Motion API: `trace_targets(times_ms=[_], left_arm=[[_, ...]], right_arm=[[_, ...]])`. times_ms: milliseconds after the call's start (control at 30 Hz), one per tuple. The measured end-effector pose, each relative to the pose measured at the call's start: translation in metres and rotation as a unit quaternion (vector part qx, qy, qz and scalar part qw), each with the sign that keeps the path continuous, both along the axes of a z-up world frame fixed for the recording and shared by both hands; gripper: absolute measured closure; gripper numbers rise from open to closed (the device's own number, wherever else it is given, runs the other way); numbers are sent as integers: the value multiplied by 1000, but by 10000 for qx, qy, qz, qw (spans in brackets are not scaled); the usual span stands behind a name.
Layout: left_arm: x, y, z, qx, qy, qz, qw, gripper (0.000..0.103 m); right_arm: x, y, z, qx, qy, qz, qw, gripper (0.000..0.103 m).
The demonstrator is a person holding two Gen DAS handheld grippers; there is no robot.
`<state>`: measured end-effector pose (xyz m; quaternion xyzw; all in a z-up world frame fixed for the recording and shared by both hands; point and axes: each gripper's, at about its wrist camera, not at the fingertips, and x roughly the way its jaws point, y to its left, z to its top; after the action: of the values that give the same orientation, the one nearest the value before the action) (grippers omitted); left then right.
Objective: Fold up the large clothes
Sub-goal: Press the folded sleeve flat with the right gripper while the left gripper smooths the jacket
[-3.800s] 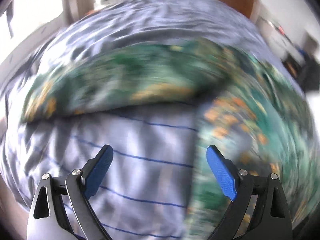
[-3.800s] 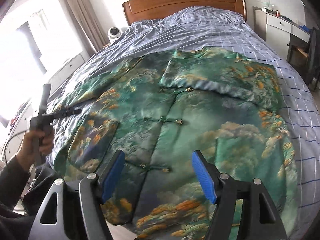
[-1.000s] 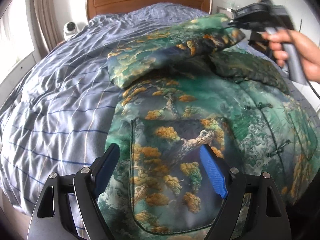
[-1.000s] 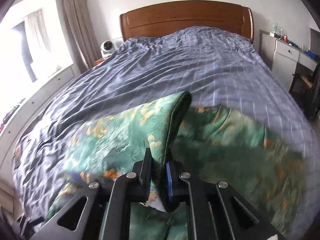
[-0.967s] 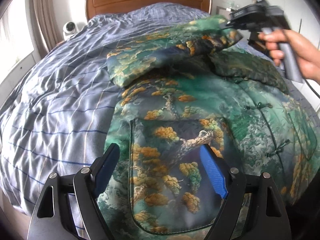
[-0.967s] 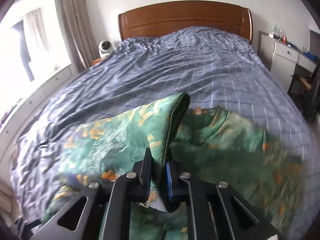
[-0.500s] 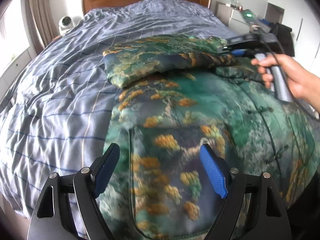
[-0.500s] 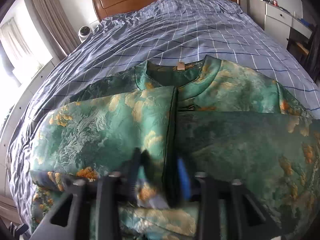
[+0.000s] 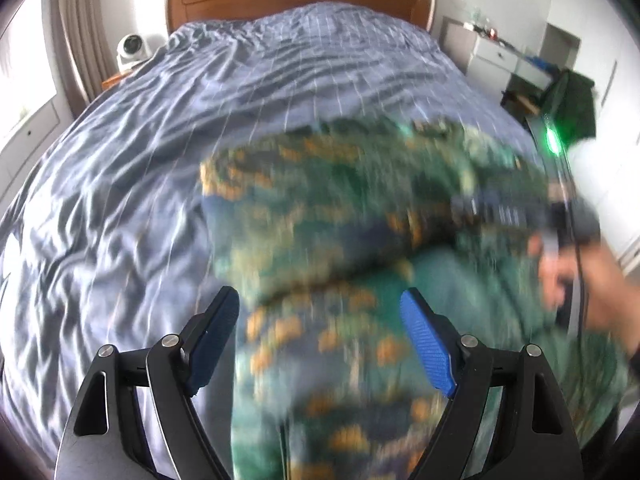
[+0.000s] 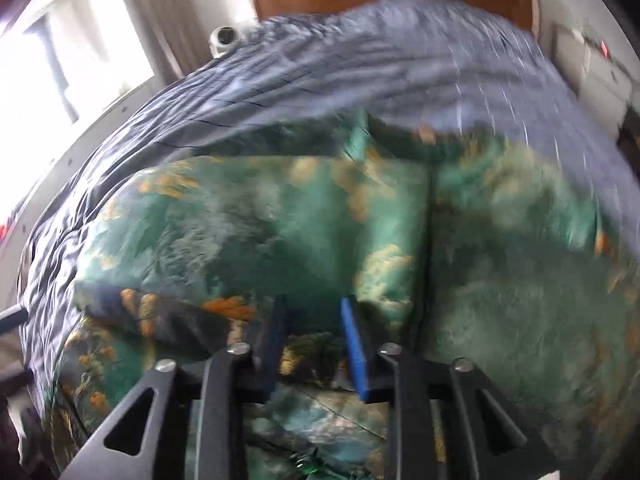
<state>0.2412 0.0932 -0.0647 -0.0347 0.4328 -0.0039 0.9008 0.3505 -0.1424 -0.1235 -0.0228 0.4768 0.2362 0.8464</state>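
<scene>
Big bed [image 9: 140, 184] with the blue checked duvet, green patterned jacket [image 10: 280, 232] spread on it, one sleeve folded across. Left gripper [image 9: 320, 320] gapes wide, holding nothing. Right gripper [image 10: 314, 336] has been closing, sleeve not pinched

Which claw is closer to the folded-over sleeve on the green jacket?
The right claw. The folded sleeve lies right in front of its tips, which have just been closing. The left claw hangs open over the jacket's lower part, back from the sleeve.
</scene>
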Motion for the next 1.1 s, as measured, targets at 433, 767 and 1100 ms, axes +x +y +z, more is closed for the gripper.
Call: trace_targets(times_ms=[433, 767, 1100], left_arm=[[113, -13, -91, 252, 650, 289, 9971, 18], [163, 3, -79, -132, 948, 470, 9943, 9], [189, 13, -78, -350, 916, 576, 9935, 7]], right_arm=[[6, -9, -12, 271, 108, -244, 9993, 84], [3, -12, -13, 311, 74, -188, 9993, 85], [-3, -14, -14, 403, -6, -316, 9987, 85]])
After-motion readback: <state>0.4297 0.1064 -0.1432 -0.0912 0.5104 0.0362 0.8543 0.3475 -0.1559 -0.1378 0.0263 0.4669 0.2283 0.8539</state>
